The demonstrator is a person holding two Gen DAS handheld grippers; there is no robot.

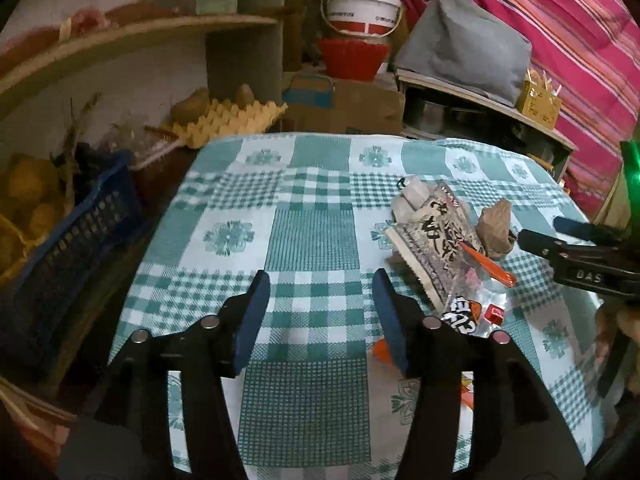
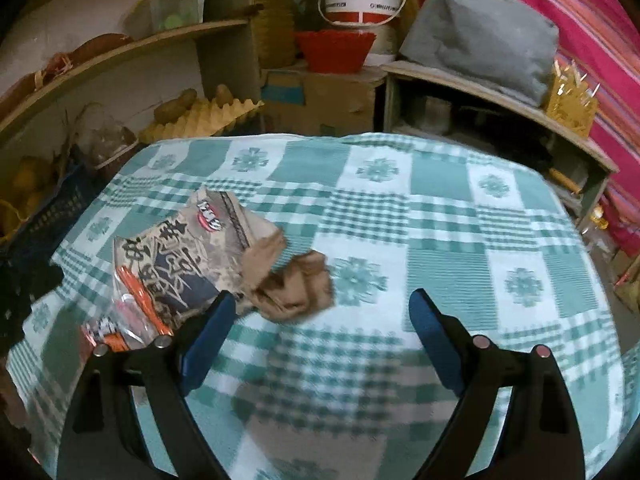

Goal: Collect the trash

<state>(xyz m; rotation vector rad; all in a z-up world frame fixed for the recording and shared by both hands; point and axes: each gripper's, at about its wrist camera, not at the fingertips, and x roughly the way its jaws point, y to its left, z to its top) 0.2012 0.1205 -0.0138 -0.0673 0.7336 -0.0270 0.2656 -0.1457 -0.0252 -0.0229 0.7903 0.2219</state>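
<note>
A heap of trash lies on the green checked tablecloth [image 1: 312, 240]: a printed snack wrapper [image 1: 436, 232], a crumpled brown paper [image 1: 496, 228], an orange plastic fork [image 1: 490, 264] and a clear packet with a red label [image 1: 476, 312]. My left gripper [image 1: 320, 284] is open and empty, left of the heap. In the right wrist view the wrapper [image 2: 188, 256], the brown paper [image 2: 296, 284] and the fork [image 2: 140, 296] lie ahead and left of my open, empty right gripper [image 2: 324, 304]. The right gripper also shows at the right edge of the left wrist view [image 1: 560, 236].
A blue crate [image 1: 80, 232] with potatoes stands left of the table, an egg tray [image 1: 228, 120] behind it. A white bucket [image 1: 360, 8] on a red basket [image 1: 352, 56] and cardboard boxes stand at the back. A shelf with a grey bag [image 1: 464, 48] is at the right.
</note>
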